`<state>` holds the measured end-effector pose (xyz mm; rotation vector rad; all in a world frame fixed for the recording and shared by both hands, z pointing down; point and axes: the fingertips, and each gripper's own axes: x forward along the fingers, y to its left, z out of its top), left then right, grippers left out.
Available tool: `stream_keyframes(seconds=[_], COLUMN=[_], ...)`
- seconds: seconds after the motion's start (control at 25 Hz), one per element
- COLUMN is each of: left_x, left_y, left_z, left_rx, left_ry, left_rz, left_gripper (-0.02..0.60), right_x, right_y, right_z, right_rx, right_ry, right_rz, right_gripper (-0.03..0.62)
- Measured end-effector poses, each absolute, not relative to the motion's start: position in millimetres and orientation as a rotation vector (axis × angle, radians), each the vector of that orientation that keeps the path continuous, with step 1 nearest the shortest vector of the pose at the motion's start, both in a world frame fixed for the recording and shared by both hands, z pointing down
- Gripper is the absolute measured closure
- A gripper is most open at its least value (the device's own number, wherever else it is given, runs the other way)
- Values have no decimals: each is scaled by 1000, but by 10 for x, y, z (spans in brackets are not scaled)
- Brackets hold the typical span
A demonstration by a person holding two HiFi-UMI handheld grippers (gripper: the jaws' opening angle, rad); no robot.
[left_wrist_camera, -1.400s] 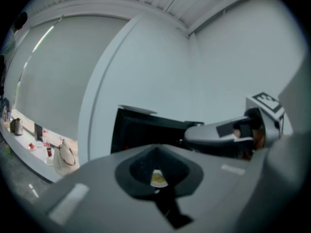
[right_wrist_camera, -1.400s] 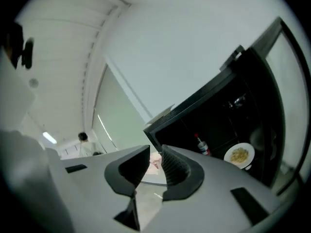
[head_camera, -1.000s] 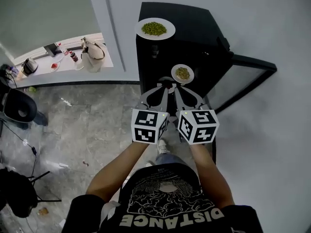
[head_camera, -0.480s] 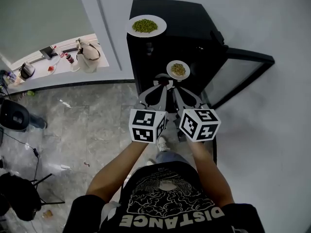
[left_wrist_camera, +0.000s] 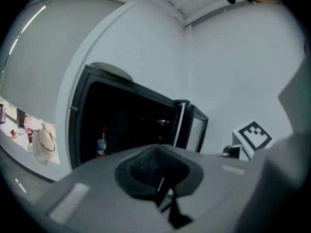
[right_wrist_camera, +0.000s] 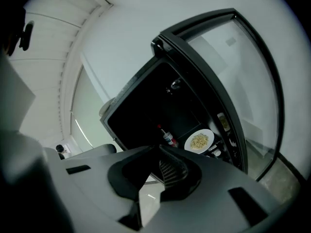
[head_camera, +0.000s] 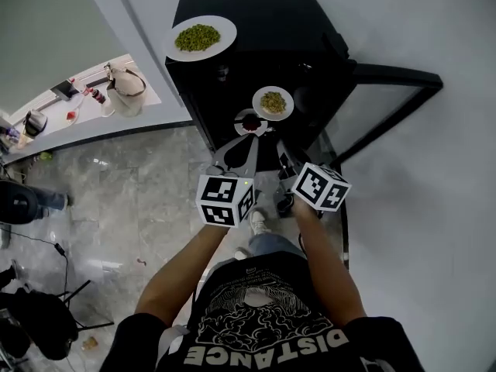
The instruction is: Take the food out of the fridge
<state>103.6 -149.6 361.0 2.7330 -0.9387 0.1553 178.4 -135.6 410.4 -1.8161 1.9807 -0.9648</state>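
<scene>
Green food on a white plate [head_camera: 198, 37] sits on top of the black fridge [head_camera: 310, 29], up and to the left of both sets of jaws, so it looks to be out already. The left gripper [left_wrist_camera: 156, 159] has its jaws pressed together with nothing in them. A small dish [head_camera: 250, 122] of something dark red lies just ahead of its tips. Further in and a little right is the plate of pale food [head_camera: 273, 102], with a bottle [right_wrist_camera: 167, 137] standing just left of it, as the right gripper view shows.

The right gripper [right_wrist_camera: 163, 166] is closed and empty too, tilted over on its side, with the glass door [head_camera: 387, 107] hanging open just to its right.

My worry is those closed tips. If they go in without spreading, they will nudge the dish or shove the plate deeper, perhaps into the bottle. A shallow plate gripped by one edge could tip and scatter loose food. A careless swing to the right would knock the door.
</scene>
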Motion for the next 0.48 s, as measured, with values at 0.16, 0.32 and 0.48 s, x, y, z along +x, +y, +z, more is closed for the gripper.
stream_keyframes(seconds=[0.16, 0.32, 0.48], left_x=[1230, 1427, 1541], left_y=[-1648, -1800, -2010], left_z=[3797, 3918, 4075], left_rx=[2718, 2721, 2686], left_ry=[-935, -933, -959], left_rz=[183, 192, 191], left_gripper=[580, 580, 580], right_x=[1995, 2142, 2240], right_y=[-1577, -1784, -1980], right_z=[4402, 4686, 4984], right_rx=[-1781, -1710, -1641], right_ry=[1909, 1833, 1765], right_rz=[-1028, -1095, -1166], right_gripper=[590, 589, 530])
